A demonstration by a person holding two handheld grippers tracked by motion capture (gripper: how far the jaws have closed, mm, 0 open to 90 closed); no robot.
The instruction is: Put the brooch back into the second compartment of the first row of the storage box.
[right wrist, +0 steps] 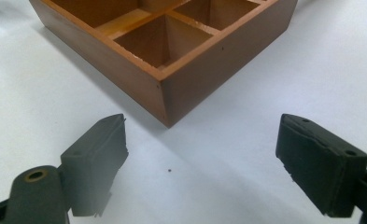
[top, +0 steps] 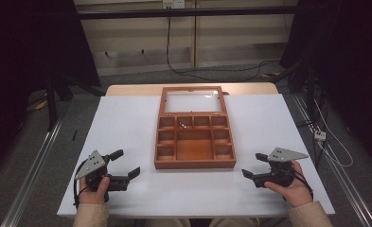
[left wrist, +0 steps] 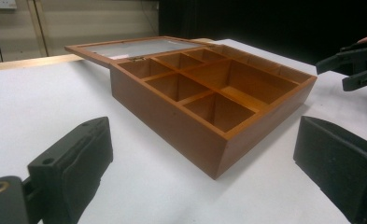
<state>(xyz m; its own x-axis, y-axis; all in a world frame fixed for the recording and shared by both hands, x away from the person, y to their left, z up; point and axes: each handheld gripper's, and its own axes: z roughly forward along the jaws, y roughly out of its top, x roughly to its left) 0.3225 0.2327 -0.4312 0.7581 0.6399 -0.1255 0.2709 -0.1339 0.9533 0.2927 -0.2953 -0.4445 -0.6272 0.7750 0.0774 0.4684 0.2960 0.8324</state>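
Here, wooden box point(top: 195, 142) between 2 grippers.

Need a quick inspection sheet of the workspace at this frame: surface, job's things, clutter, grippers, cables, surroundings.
Surface: white table top, flat; a pale wooden strip along its far edge.
Job's things: wooden compartment box at the centre, its glass-paned lid swung open and lying back; a small metallic item in one far compartment, too small to identify; other compartments look empty.
Clutter: nothing seen.
Grippers: left gripper open, holding nothing, near the box's near left corner; right gripper open, holding nothing, near the near right corner.
Cables: black cable hanging down the back wall to the floor.
Surroundings: dark curtains on both sides, floor rail at the left.
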